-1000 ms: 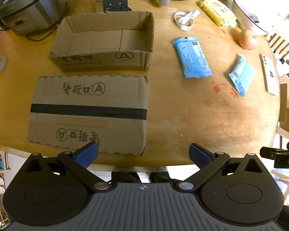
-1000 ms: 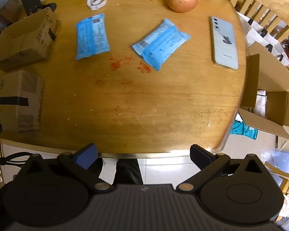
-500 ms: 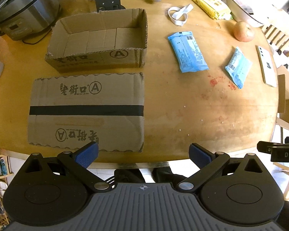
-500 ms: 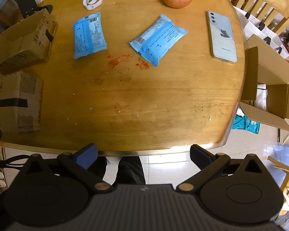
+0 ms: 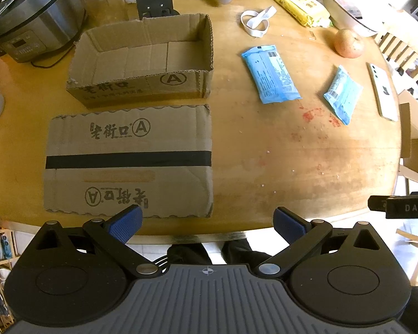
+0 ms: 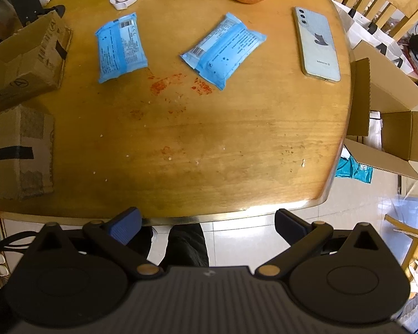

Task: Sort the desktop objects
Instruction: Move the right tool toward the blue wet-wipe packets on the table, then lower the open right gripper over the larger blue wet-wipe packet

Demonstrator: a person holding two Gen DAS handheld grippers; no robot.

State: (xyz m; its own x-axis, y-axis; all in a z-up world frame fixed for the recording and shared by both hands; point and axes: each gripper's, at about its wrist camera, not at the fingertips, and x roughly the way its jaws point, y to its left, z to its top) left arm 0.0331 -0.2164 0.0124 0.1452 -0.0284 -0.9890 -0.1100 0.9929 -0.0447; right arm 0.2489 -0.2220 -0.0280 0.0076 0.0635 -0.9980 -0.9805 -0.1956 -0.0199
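Both claws, left claw [image 5: 206,220] and right claw [image 6: 206,220], gape wide and empty; the slick blue packets [image 6: 121,47] [image 6: 223,48] might slide across the surface [image 6: 223,128] under a shallow pinch.

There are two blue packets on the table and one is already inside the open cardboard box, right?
Not quite. The open cardboard box holds nothing, as the left wrist view shows. Both blue packets lie on the table, to the right of the box.
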